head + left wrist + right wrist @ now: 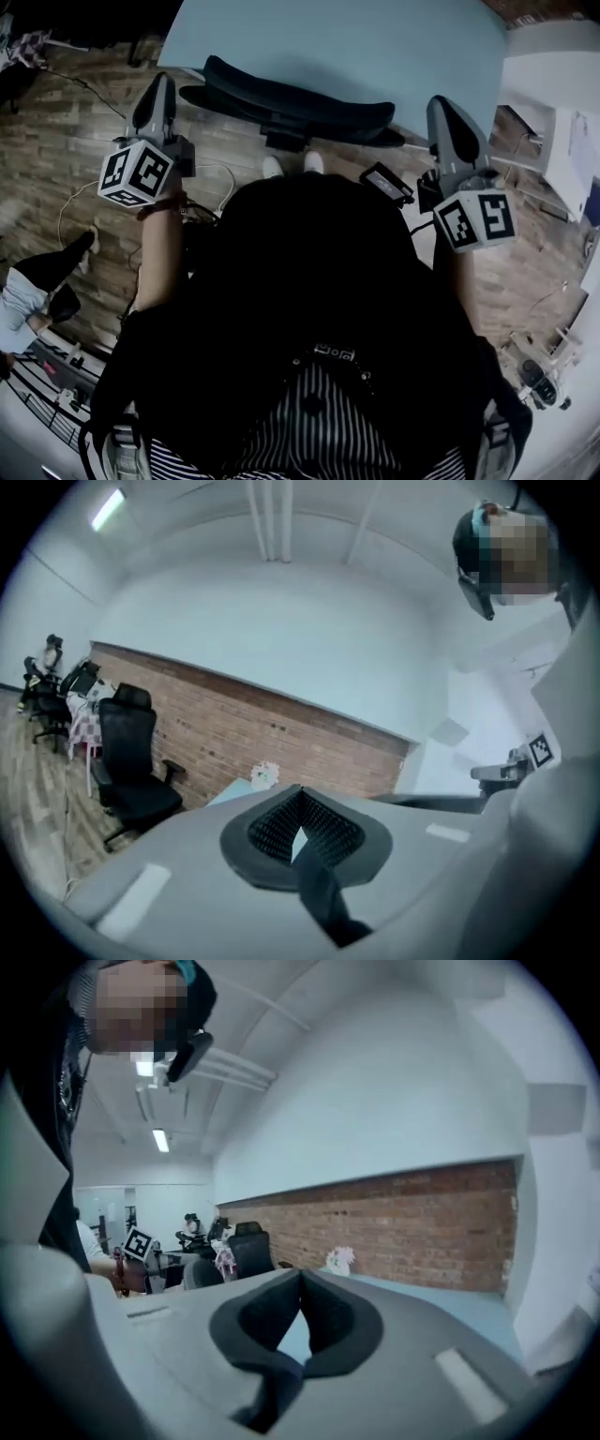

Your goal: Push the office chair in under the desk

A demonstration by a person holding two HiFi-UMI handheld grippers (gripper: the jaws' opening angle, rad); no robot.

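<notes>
Office chair [298,105] sits tight along the desk's [337,37] near edge, blocking its middle; open floor [56,141] either side, though a white cable [62,211] trails left, and a black power brick [386,184] and a white cabinet [562,141] crowd the right.

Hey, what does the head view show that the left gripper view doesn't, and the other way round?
Head view only: the chair back, white shoes, floor cables. Left gripper view only: a second chair and a ceiling light. Both: the wood floor, the left gripper, shut and empty, and the right gripper.
</notes>
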